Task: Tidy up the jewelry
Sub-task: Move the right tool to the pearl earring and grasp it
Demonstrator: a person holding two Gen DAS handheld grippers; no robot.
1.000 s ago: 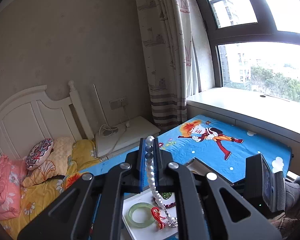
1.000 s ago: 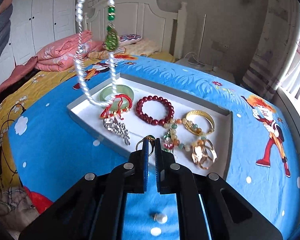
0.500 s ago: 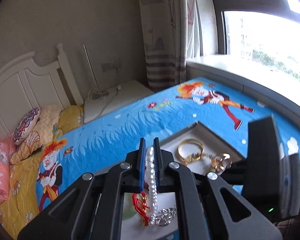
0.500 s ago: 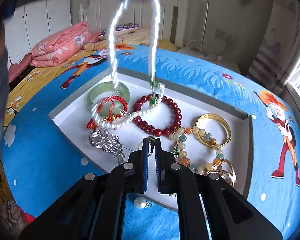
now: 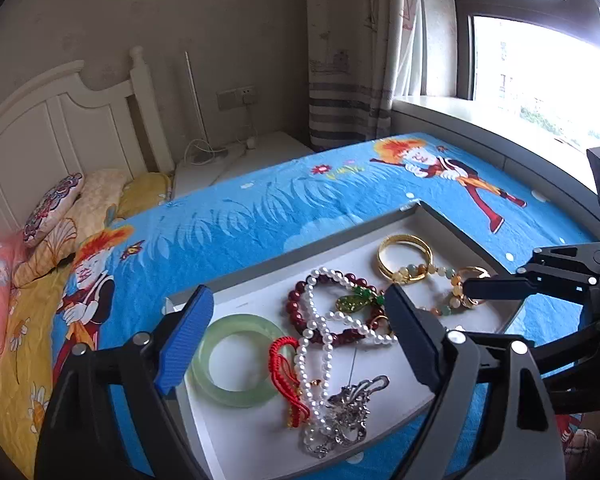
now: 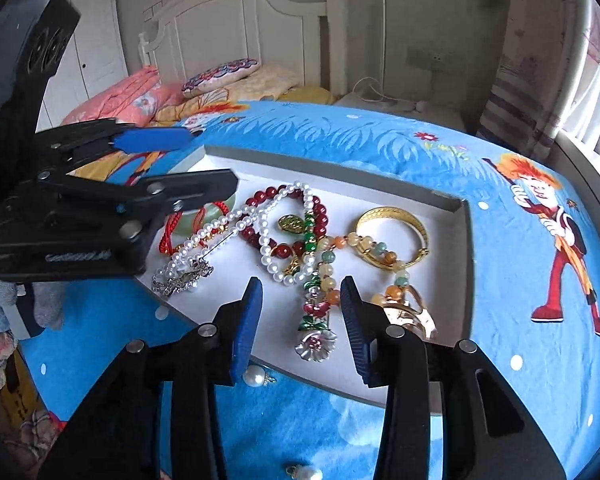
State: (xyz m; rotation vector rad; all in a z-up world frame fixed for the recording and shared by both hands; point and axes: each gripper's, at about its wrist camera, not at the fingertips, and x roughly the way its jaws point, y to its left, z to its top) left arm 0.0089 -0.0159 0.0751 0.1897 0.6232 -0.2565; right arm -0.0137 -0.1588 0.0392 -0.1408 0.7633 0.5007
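we've got both grippers, left (image 5: 300,344) and right (image 6: 300,320), opening with nothing in them, pearl necklace (image 5: 320,344) lying in the tray (image 5: 260,280), light, floppy, slippery, so we'd pinch one strand

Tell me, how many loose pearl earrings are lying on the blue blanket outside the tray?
2. One pearl earring lies just outside the tray rim, near the front edge. The other pearl earring is at the very bottom of the right view. More may be hidden.

Pearl necklace (image 5: 320,344) glossy; green bangle (image 5: 236,360) smooth, translucent; gold bangle (image 5: 404,256) shiny metal; tray (image 5: 240,440) matt white; bedspread (image 5: 260,220) printed cloth.
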